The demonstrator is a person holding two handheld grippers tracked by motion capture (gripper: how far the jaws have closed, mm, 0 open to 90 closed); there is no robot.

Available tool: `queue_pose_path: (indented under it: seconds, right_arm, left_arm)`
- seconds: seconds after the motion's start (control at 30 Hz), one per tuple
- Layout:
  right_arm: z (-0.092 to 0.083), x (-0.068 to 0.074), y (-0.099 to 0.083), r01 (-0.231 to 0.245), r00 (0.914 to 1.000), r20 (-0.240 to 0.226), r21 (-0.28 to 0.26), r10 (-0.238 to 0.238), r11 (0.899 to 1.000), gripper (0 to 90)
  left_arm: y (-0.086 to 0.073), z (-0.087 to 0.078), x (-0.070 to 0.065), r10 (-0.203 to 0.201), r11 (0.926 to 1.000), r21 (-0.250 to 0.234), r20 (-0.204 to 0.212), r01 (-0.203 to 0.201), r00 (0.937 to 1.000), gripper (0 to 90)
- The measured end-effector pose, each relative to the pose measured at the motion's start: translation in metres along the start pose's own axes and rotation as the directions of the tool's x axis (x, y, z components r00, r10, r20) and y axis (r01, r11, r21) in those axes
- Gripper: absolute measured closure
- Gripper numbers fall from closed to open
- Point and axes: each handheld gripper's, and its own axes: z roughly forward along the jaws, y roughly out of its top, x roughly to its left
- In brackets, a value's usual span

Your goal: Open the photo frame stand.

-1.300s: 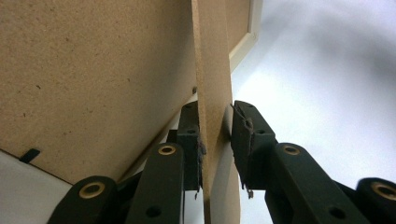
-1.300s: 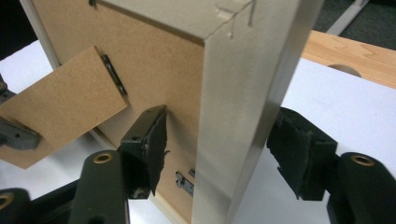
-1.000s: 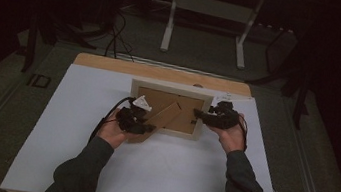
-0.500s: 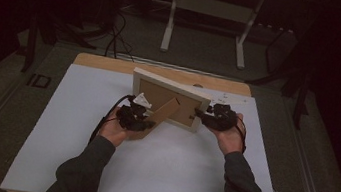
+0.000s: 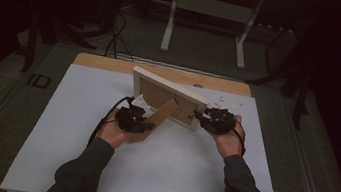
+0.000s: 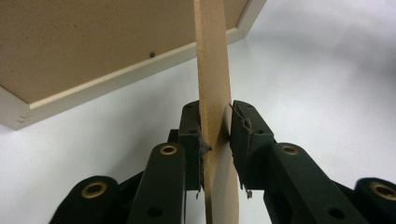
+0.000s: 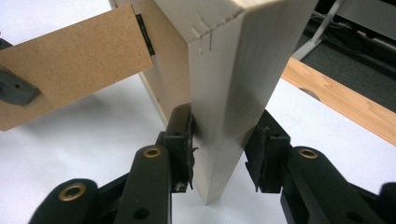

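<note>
The light, stiff picture frame (image 5: 168,98) handles best by its edges; the left gripper (image 6: 215,135) clamps the thin, breakable easel strut (image 6: 214,70); the right gripper (image 7: 224,140), jaws just closing, clasps the frame's right-hand edge.

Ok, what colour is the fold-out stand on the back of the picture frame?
Light brown fibreboard stand, seen best in the left gripper view.

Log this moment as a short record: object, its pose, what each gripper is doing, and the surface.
object: picture frame, back side toward the person
pose: tilted up on the table, stand leg swung out
left gripper: shut on the stand leg
right gripper: jaws have just been closing, astride the frame's side edge, pads on it
surface: white sheet over a wooden table
</note>
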Motion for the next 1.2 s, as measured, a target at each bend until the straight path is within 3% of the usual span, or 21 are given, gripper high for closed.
queue_pose_path:
  seconds: [1.2]
  right_arm:
    - [-0.010, 0.030, -0.008, 0.100, 0.9942, 0.040, 0.002, -0.100, 0.995, 64.5]
  left_arm:
    - [-0.024, 0.004, -0.005, 0.011, 0.9999, 0.010, -0.016, -0.011, 0.9998, 77.6]
